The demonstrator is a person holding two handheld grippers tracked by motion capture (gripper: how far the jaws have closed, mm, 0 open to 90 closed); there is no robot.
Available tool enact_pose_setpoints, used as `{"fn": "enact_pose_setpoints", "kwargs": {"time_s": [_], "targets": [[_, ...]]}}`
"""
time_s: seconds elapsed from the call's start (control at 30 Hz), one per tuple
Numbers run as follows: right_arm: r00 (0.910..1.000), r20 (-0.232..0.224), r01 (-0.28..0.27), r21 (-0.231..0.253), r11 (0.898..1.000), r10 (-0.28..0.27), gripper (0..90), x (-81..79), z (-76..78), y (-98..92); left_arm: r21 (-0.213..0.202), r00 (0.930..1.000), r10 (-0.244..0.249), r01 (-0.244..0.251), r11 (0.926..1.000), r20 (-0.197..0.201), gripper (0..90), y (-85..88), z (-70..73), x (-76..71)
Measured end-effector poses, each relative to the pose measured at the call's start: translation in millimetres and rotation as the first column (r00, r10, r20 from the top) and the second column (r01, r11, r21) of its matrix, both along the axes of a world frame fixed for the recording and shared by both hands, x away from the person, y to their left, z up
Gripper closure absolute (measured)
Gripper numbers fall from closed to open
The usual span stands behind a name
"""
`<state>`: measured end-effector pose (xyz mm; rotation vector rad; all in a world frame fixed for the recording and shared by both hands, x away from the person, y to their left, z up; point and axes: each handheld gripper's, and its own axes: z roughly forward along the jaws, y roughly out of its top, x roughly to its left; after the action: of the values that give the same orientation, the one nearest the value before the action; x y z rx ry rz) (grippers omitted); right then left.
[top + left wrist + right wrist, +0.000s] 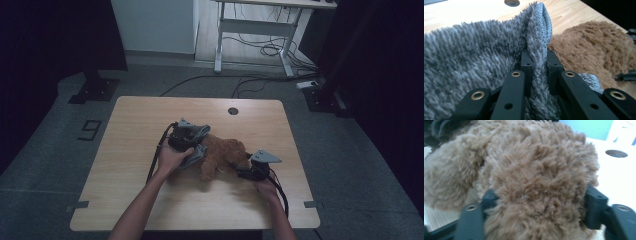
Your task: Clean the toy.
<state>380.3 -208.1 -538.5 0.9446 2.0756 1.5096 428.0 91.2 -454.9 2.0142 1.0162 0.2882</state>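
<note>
Two grippers are working on one soft toy at the middle of the wooden table (pixel 130 200): in the high view the left gripper (pixel 189 134) is sitting over a grey fleece garment (pixel 199 150) bunched at the toy's left end, while the right gripper (pixel 239 171) is coming in low at the brown plush toy (pixel 222 152) from its right. The job looks like dressing the toy or pulling the garment along it, so the two hands should be pulling gently apart, not lifting. In the left gripper view, the left gripper (pixel 539 58) is pinching a fold of the grey fleece garment (pixel 474 50) near its ribbed hem, jaws pressed together on the cloth, with the brown plush toy (pixel 596 47) lying just beside it; a bite this close to the edge could slip, so the pull is best kept slow and in line with the jaws. In the right gripper view, the right gripper (pixel 539 202) is straddling the brown plush toy (pixel 536 170), jaws spread to either side of the fur; whether the pads are pressing I cannot tell. A firmer squeeze deep in the body would be steadying it better.
</note>
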Motion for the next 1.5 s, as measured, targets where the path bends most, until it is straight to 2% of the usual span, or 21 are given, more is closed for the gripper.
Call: {"fn": "enact_pose_setpoints", "kwargs": {"time_s": [0.03,0.1,0.13,0.17,0.23,0.37,0.47,0.5,0.6,0.73,0.9,0.97,1.0,1.03,1.13,1.17,1.2,1.23,1.27,1.4,1.5], "targets": [[0.9997,-0.016,0.020,0.004,1.000,-0.020,20.7,-2.5,2.5,1.0,-0.004,1.0000,-0.006,0.006,1.0000,0.007,80.2,2.9,-4.3,-6.4],[0.9992,-0.031,0.026,0.012,1.000,-0.025,17.2,-4.0,4.4,0.9,-0.014,0.9999,-0.004,0.005,0.9999,0.015,80.3,4.4,-6.2,-10.1],[0.9975,-0.065,0.029,0.027,0.999,-0.027,12.4,-5.7,7.0,0.3,-0.023,0.9992,-0.002,0.003,0.9997,0.039,80.3,7.2,-10.4,-18.5],[0.9975,-0.065,0.029,0.027,0.999,-0.027,12.4,-5.7,7.0,0.3,-0.023,0.9992,-0.002,0.003,0.9997,0.039,80.3,7.2,-10.4,-18.5],[0.9933,-0.113,0.029,0.045,0.999,-0.024,7.3,-6.7,6.3,-2.0,-0.036,0.9985,-0.007,0.009,0.9993,0.054,80.3,11.8,-16.1,-30.6],[0.9890,-0.147,0.017,0.041,0.999,-0.011,3.0,-4.9,1.5,0.0,-0.049,0.9982,-0.010,0.012,0.9987,0.060,80.3,16.0,-19.3,-39.9],[0.9906,-0.137,0.004,0.036,0.999,0.001,12.8,-7.2,0.4,1.2,-0.057,0.9976,-0.009,0.013,0.9983,0.069,80.3,18.8,-22.7,-47.0],[0.9906,-0.137,0.004,0.036,0.999,0.001,12.8,-7.2,0.4,1.2,-0.063,0.9976,-0.007,0.012,0.9979,0.069,80.3,19.5,-23.7,-48.8],[0.9936,-0.112,-0.013,0.006,1.000,0.013,27.7,-11.1,1.4,0.7,-0.082,0.9975,0.003,0.003,0.9966,0.070,80.3,21.3,-24.6,-55.9],[0.9973,-0.067,-0.031,-0.016,0.999,0.030,31.4,-14.0,1.2,0.6,-0.109,0.9956,0.028,-0.018,0.9939,0.089,80.0,18.4,-16.5,-66.2],[0.9980,-0.059,-0.025,-0.005,1.000,0.025,33.1,-15.8,0.0,-0.7,-0.110,0.9903,-0.025,0.040,0.9931,0.137,80.0,-7.0,8.9,-68.7],[0.9984,-0.052,-0.024,-0.016,1.000,0.023,34.6,-17.2,1.3,0.6,-0.100,0.9865,-0.053,0.069,0.9925,0.155,79.8,-25.1,20.2,-64.6],[0.9985,-0.051,-0.022,-0.018,1.000,0.021,34.9,-17.6,1.6,0.8,-0.093,0.9843,-0.089,0.104,0.9902,0.153,79.7,-47.0,28.7,-58.5],[0.9985,-0.051,-0.022,-0.018,1.000,0.021,34.9,-17.6,1.6,0.8,-0.093,0.9843,-0.089,0.104,0.9902,0.153,79.7,-47.0,28.7,-58.5],[0.9987,-0.048,-0.016,-0.023,1.000,0.015,35.6,-19.1,2.2,1.9,-0.063,0.9842,-0.138,0.145,0.9874,0.111,79.6,-83.8,29.6,-46.2],[0.9988,-0.046,-0.017,-0.027,0.999,0.015,35.9,-19.5,2.6,2.1,-0.018,0.9843,-0.160,0.162,0.9867,0.075,79.6,-106.4,21.4,-38.3],[0.9990,-0.043,-0.017,-0.033,0.999,0.015,36.3,-19.9,2.9,2.3,-0.018,0.9843,-0.160,0.162,0.9867,0.075,79.6,-106.4,21.4,-38.3],[0.9990,-0.043,-0.017,-0.033,0.999,0.015,36.3,-19.9,2.9,2.3,0.007,0.9845,-0.164,0.164,0.9864,0.061,79.6,-115.0,15.5,-34.9],[0.9988,-0.048,-0.006,-0.044,0.999,0.003,37.4,-19.6,2.7,1.7,0.008,0.9865,-0.156,0.156,0.9877,0.050,79.6,-121.2,7.2,-30.5],[0.9980,-0.062,-0.010,-0.033,0.999,0.008,38.5,-17.7,0.7,-1.5,-0.012,0.9879,-0.150,0.150,0.9886,0.040,80.2,-114.1,6.0,-29.8],[0.9978,-0.066,-0.006,-0.032,0.999,0.004,39.1,-17.0,0.9,-0.5,0.023,0.9932,-0.105,0.104,0.9943,0.050,80.4,-90.7,7.3,-32.5]]}}
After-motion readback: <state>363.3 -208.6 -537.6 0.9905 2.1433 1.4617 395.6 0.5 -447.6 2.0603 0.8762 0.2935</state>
